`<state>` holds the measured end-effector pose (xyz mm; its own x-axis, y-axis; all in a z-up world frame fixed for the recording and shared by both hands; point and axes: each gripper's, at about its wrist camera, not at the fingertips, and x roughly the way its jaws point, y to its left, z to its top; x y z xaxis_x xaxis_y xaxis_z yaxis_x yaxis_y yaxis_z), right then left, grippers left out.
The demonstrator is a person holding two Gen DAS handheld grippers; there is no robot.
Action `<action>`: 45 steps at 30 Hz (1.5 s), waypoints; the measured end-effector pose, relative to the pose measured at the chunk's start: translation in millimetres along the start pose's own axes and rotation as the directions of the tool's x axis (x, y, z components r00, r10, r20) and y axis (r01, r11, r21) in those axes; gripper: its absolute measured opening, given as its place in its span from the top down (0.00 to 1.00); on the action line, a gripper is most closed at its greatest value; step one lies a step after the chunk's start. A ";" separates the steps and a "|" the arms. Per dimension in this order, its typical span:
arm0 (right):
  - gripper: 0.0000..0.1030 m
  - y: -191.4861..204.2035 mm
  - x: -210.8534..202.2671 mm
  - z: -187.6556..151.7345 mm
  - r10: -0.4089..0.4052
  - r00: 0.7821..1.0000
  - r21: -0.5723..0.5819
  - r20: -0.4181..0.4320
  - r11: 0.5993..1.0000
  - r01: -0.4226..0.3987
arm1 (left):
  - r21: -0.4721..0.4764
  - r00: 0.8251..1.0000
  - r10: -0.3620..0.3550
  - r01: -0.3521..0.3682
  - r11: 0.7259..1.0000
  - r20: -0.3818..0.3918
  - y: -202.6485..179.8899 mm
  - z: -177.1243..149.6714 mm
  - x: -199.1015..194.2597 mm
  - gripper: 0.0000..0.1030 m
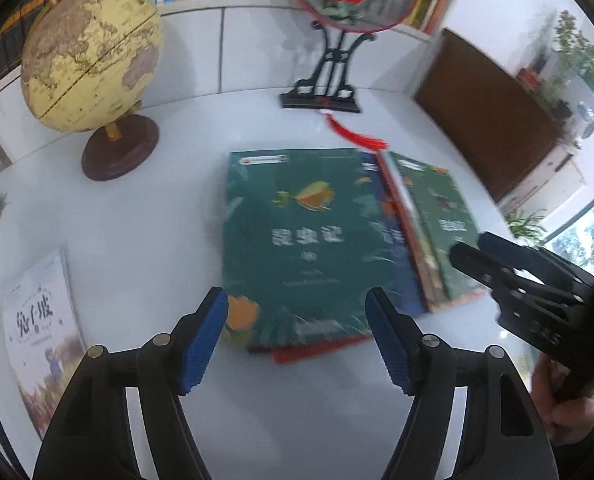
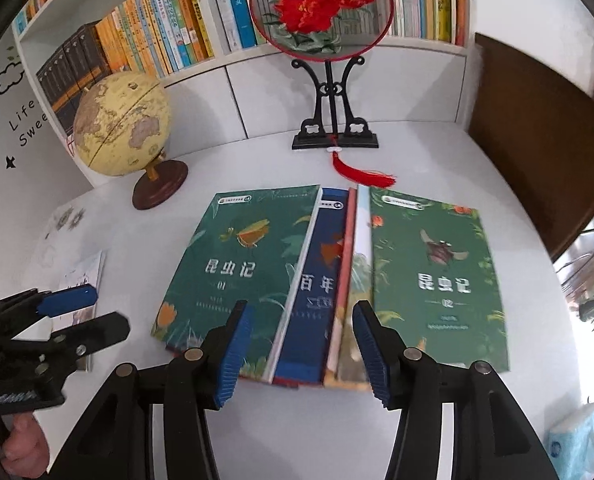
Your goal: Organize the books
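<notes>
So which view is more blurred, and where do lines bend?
Left wrist view: motion blur smears the green book, title barely readable. Right wrist view: sharper, title on the green book readable; fisheye curves the shelf in both.

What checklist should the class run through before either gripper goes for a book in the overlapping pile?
1. Left gripper free of any load: ok, open, nothing between the fingers.
2. Right gripper free of any load: ok, nothing between the fingers, which stand apart above the blue book.
3. Pile in view of both cameras: ok, green book on the left, second green book on the right, overlapping others.
4. Number of books in the pile: cannot tell, lower ones are mostly covered.
5. Stray pale book accounted for: ok, lying apart on the table.
6. Globe and fan stand clear of the pile: ok, standing behind it.
</notes>
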<state>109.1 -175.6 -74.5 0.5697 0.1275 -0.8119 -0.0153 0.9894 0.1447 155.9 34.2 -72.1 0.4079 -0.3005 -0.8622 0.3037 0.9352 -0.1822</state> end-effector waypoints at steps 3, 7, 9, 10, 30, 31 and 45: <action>0.50 0.6 20.2 3.9 0.002 1.000 0.011 -0.027 1.000 -0.001 | 0.028 1.000 -0.014 0.015 0.999 -0.028 11.7 6.6 21.7 0.32; 0.50 1.8 45.4 3.1 0.005 0.997 0.011 -0.072 1.000 -0.005 | -0.084 0.997 -0.060 0.056 0.995 -0.039 44.8 13.2 49.4 0.32; 0.50 3.4 56.6 2.4 -0.002 0.996 0.008 -0.086 1.000 0.003 | -0.135 0.996 -0.071 0.064 0.989 -0.046 58.3 16.6 62.1 0.32; 0.50 4.1 60.5 1.6 -0.010 0.996 0.005 -0.090 1.000 0.011 | -0.148 0.996 -0.075 0.068 0.987 -0.049 62.1 17.4 67.9 0.32; 0.50 13.7 103.1 5.9 -0.004 0.995 -0.015 -0.095 1.000 0.003 | -0.194 0.981 -0.169 0.149 0.970 -0.090 49.1 6.3 108.1 0.34; 0.50 14.5 103.1 6.1 0.001 0.995 -0.017 -0.095 1.000 -0.003 | -0.195 0.979 -0.183 0.163 0.967 -0.089 47.5 4.6 106.0 0.34; 0.47 16.8 83.3 -7.5 0.014 0.991 -0.035 -0.132 0.999 -0.019 | -0.142 0.975 -0.198 0.183 0.973 -0.105 23.0 -24.4 77.3 0.34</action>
<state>150.2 -147.8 -143.9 0.4560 0.1493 -0.8774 -0.0549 0.9887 0.1398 173.3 37.1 -154.5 0.2471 -0.4584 -0.8537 0.2477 0.8816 -0.4018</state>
